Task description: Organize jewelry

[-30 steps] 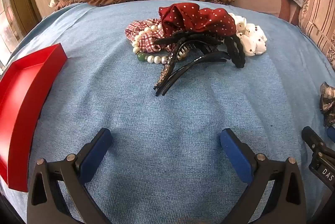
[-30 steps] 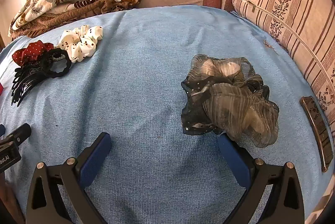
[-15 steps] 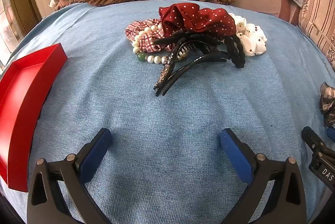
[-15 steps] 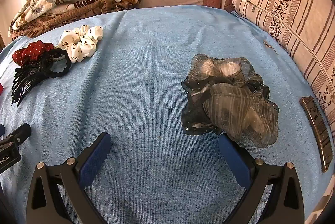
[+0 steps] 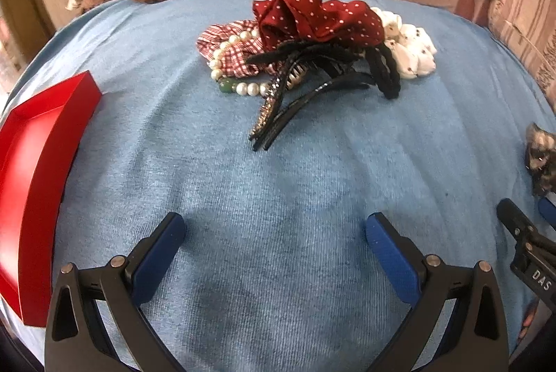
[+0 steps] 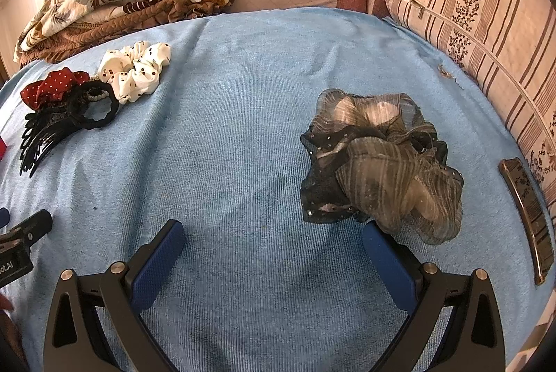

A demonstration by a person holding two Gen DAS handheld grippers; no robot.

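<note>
Work on the blue bed cover (image 5: 312, 180) looks not begun to us: the red tray (image 5: 34, 170) at the left edge shows nothing inside where we see it. Next, the grey organza scrunchie (image 6: 382, 163) lies just ahead of our right claw (image 6: 274, 243), which stands wide and holds nothing. The pile at upper centre, red dotted scrunchie (image 5: 319, 21), black hair claws (image 5: 305, 94) and pearl bracelet (image 5: 239, 87) tangled, waits ahead of our wide, unloaded left claw (image 5: 276, 240). Nothing blocks the way.

Red tray (image 5: 41, 163) cut off at left edge. Checked scrunchie (image 5: 236, 54) and pearl bracelet (image 5: 239, 87) partly hidden under pile.
</note>
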